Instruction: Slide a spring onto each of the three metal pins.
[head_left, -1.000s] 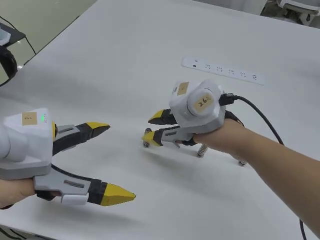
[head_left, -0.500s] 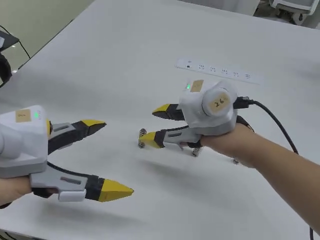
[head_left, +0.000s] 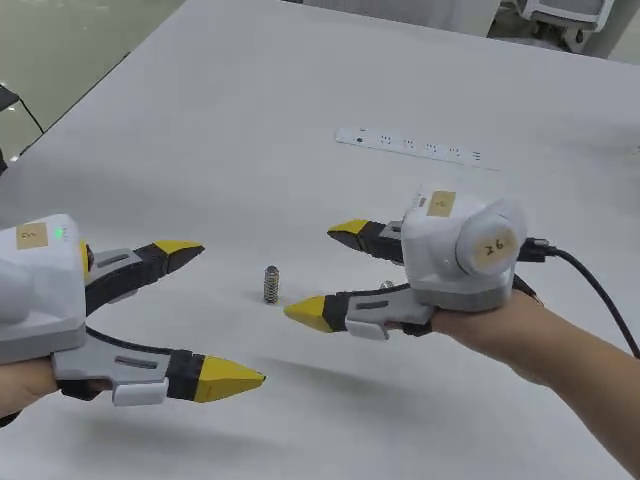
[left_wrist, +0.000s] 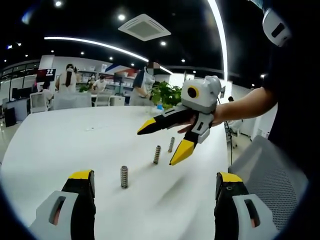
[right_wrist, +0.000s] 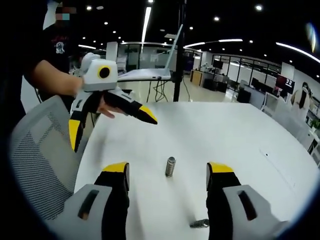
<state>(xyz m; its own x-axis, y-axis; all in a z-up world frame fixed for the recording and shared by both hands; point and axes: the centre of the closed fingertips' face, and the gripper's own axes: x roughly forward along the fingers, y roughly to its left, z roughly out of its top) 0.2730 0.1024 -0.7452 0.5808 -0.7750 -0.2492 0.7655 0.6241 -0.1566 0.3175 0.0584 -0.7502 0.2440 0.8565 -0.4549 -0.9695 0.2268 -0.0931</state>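
The left gripper (head_left: 205, 312) hangs low over the matte white table (head_left: 250, 120); its body is smooth white plastic, its black jaws taper to pointed yellow tips; the jaws are spread wide and grip nothing. Between the two grippers a small grey metal coil, the near spring (head_left: 271, 284), stands upright on the table, touched by neither; the pin inside it is too small to make out. In the left gripper view two more ribbed coils stand in a slanting row beyond it: the middle spring (left_wrist: 157, 154), then the far spring (left_wrist: 171, 144) just under the other gripper. Further right the right gripper (head_left: 325, 271), held in a bare hand (head_left: 500, 320), points left above the table; its rounded white housing trails a glossy black cable (head_left: 590, 285); its jaws also gape wide, empty. Behind it a long flat white power strip (head_left: 415, 146) lies well apart.
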